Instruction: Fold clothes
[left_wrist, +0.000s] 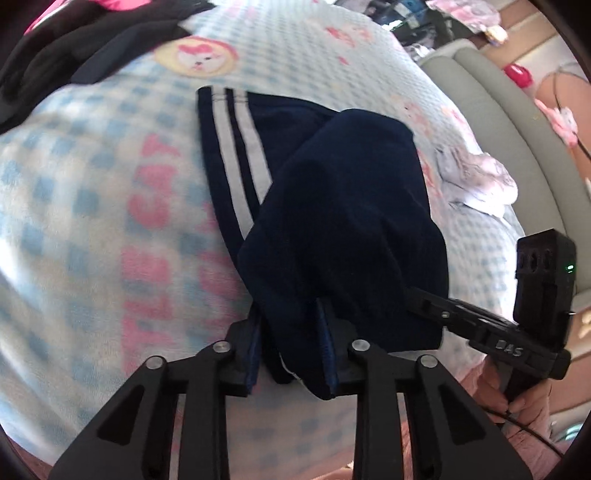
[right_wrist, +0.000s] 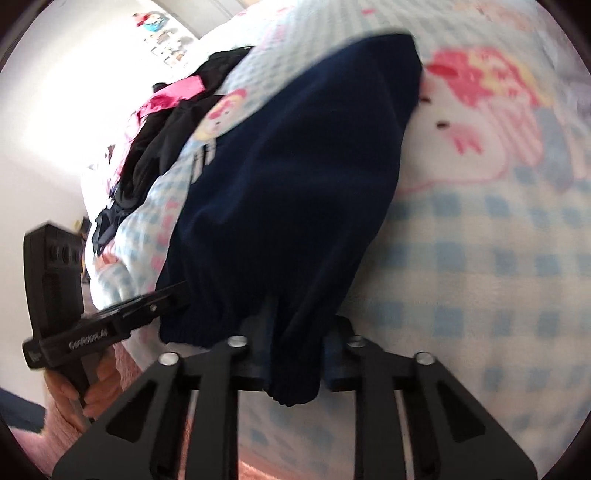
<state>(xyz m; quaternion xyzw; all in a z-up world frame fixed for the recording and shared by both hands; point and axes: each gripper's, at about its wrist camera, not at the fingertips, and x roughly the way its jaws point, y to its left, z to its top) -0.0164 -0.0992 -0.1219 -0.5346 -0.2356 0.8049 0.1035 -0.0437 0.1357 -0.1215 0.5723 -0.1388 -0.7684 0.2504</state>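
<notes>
Navy track pants with white side stripes (left_wrist: 332, 206) lie on the blue-checked cartoon blanket (left_wrist: 92, 221) — near end pinched in left claw (left_wrist: 291, 354) and right claw (right_wrist: 295, 358); black-and-pink clothes pile (left_wrist: 74, 44) behind, far-left.

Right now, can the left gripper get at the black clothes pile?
Probably not. The left gripper is shut on the navy pants, as is the right gripper. The pile lies across the blanket, nothing between; it must let go first.
</notes>
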